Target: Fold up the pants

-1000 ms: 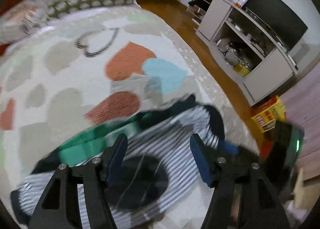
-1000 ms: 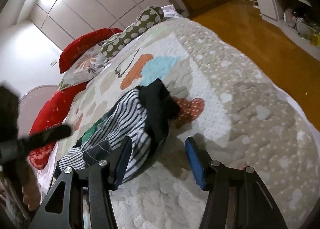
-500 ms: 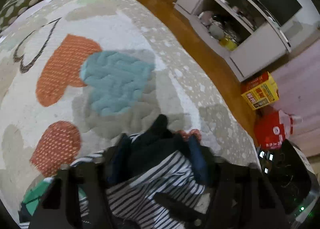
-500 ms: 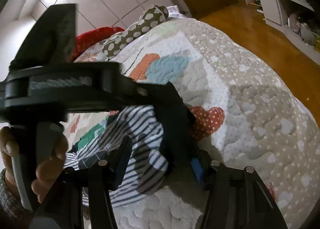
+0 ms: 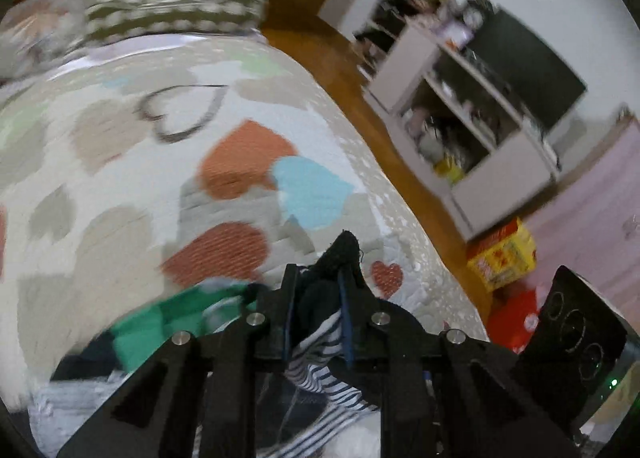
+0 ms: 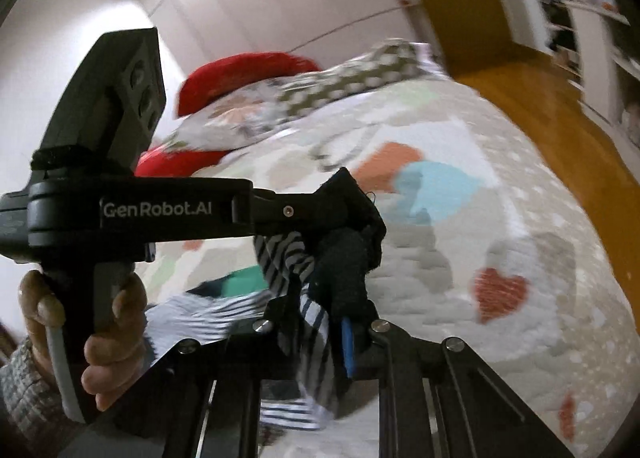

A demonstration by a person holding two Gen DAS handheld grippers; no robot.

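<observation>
The pants [image 5: 320, 342] are striped black and white with a black band and a green patch [image 5: 160, 322]. They lie bunched on the heart-patterned quilt [image 5: 120, 186]. My left gripper [image 5: 318, 290] is shut on the black band, whose tip sticks up between the fingers. In the right wrist view the left gripper [image 6: 352, 202] holds the band from the left, lifted off the bed. My right gripper [image 6: 324, 322] is shut on the same end of the pants [image 6: 340, 266], just below the left one. The rest of the pants [image 6: 208, 310] hangs down to the quilt [image 6: 460, 258].
Red and dotted pillows [image 6: 320, 90] lie at the head of the bed. A wooden floor [image 5: 360, 98] runs along the right edge. A white shelf unit with a TV [image 5: 492, 98] stands beyond it. A yellow box [image 5: 504, 258] and a red item sit on the floor.
Both grippers were open over the pants a second ago. They have shut on the black band end and raised it off the quilt, close together.
</observation>
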